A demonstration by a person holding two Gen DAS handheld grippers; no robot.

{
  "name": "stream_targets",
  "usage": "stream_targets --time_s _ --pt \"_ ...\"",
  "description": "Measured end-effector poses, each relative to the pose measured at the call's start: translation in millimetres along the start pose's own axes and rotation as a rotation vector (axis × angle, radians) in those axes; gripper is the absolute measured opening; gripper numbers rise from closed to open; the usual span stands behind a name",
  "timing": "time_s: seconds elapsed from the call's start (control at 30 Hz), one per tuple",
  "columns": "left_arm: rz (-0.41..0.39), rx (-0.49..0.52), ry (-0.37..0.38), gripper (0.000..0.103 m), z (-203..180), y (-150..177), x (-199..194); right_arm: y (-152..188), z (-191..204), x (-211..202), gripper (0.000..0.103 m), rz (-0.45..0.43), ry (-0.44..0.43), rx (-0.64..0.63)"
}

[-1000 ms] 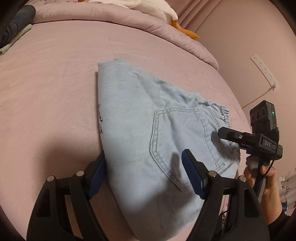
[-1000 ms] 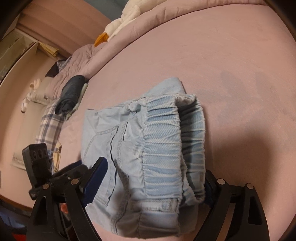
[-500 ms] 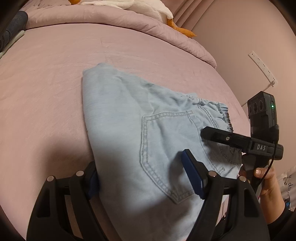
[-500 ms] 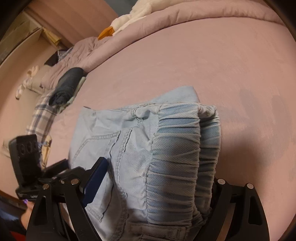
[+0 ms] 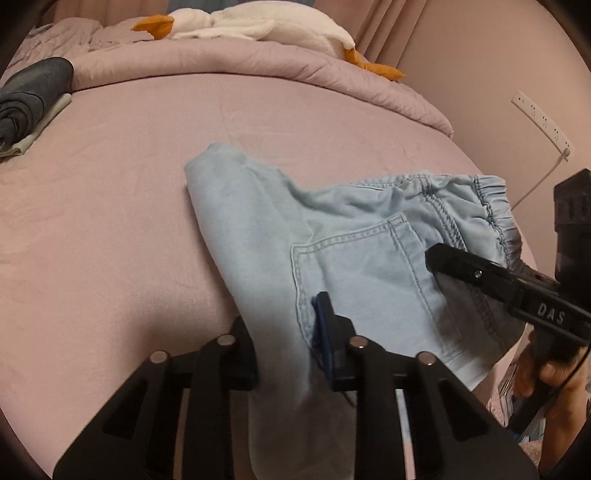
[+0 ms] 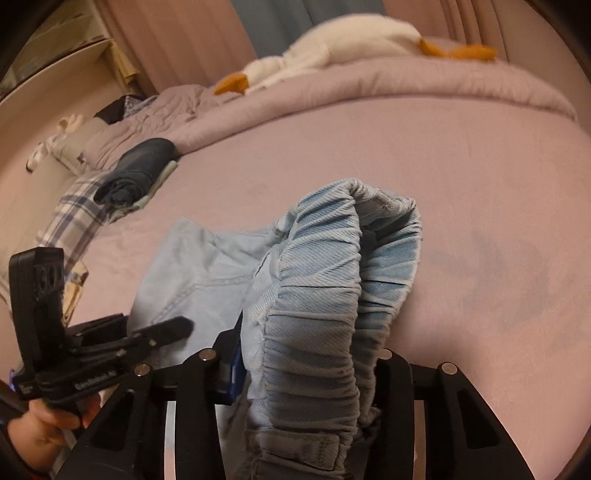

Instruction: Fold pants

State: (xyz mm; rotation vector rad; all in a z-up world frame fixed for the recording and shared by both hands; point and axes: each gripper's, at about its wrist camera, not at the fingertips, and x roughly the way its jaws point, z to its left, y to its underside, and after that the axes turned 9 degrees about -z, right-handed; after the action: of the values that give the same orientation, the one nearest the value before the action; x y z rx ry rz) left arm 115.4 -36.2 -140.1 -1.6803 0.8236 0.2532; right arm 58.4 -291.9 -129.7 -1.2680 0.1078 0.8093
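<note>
— What have you got on the left side?

— My left gripper (image 5: 286, 343) has just been closing, and its jaws now stand narrow, pinching a fold of the light blue denim pants (image 5: 354, 266). The cloth rises up between my fingers, the blue pad (image 5: 323, 325) pressed against it just beside the stitched back pocket (image 5: 369, 280).

— And the right?

— My right gripper (image 6: 310, 354) has been closing too. The jaws are about half shut, clamped on the gathered elastic waistband (image 6: 314, 332), which bunches up between them and arches over forward of my fingertips.

— Where do the pants lie otherwise?

— Ahead of both jaws, on the pink bed sheet (image 5: 129, 184). The end away from me lies on the sheet; the near part is raised at my two grips. From the left view, the right gripper sits to the right, over the pocket side, a hand (image 5: 546, 376) below it.

— Anything beyond?

— Far ahead, a pink duvet (image 5: 258, 62) with a white plush goose (image 5: 258, 26) on it, and a rolled dark garment (image 5: 29, 96) off to the left.
</note>
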Motion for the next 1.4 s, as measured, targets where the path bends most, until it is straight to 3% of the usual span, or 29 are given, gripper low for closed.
stream_targets --time_s 0.3,0.97,1.4 --pt "-0.052 0.003 -0.004 0.017 0.4 0.2 -30.1 -1.3 40.7 -20.8 0.042 -0.066 -0.013 -0.143" --pt "-0.195 -0.142 -0.222 0.017 62.5 39.5 -146.7 9.1 164.0 -13.9 0.042 -0.041 -0.312 -0.317" --pt "-0.199 -0.132 -0.177 0.017 67.3 27.9 -143.3 4.6 178.1 -8.6 0.042 -0.039 -0.298 -0.331"
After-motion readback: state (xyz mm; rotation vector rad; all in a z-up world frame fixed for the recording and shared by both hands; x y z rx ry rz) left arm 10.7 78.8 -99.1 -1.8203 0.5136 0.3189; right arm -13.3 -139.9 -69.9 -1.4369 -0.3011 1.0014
